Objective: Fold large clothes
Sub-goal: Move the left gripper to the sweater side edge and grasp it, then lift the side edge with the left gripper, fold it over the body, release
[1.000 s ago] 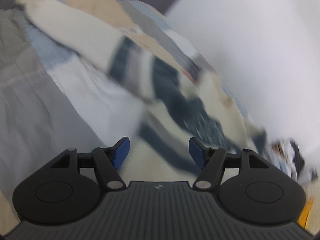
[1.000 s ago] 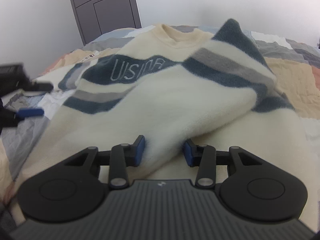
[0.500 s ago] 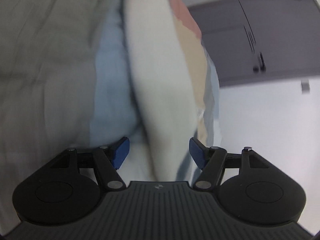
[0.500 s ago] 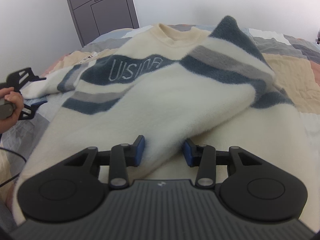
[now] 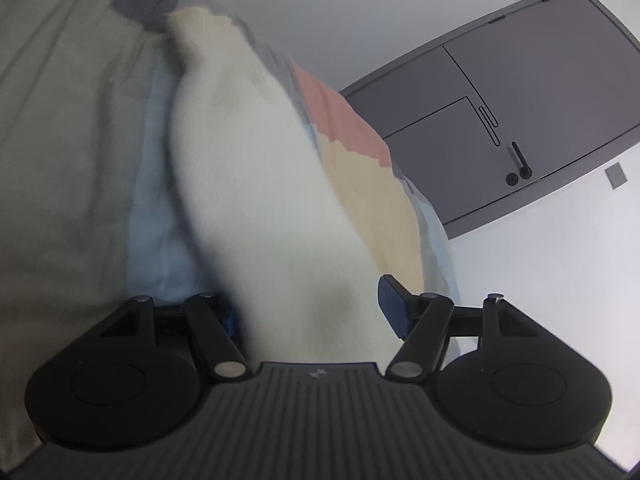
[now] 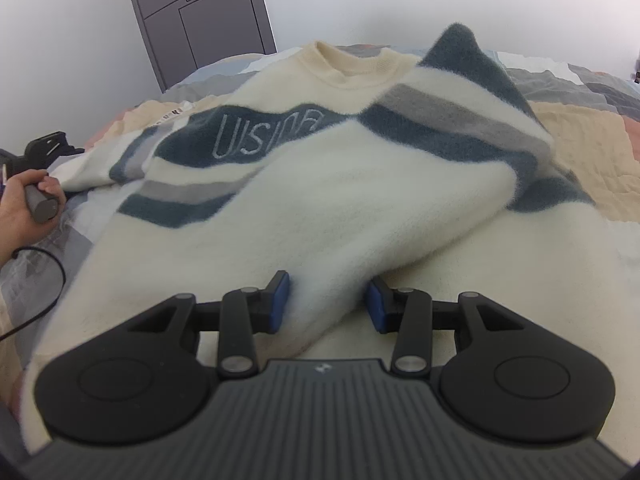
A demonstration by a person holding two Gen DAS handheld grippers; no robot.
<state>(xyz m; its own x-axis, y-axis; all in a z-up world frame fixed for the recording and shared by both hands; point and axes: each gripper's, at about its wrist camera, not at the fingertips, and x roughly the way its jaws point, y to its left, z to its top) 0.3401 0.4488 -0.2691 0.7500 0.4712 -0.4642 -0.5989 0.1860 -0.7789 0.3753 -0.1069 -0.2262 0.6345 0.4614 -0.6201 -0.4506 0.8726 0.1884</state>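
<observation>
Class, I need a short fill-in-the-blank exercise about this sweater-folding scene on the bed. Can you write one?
1. The letters on the sweater sit on a dark ____ band.
2. The right gripper is shut on a fold of the ____.
3. The door behind the bed is ____ in colour.

Missing words: blue; sweater; grey

The sweater (image 6: 320, 200) bears "USINA" in pale outlined letters on its dark blue chest band; its small white tag's print is unreadable
</observation>
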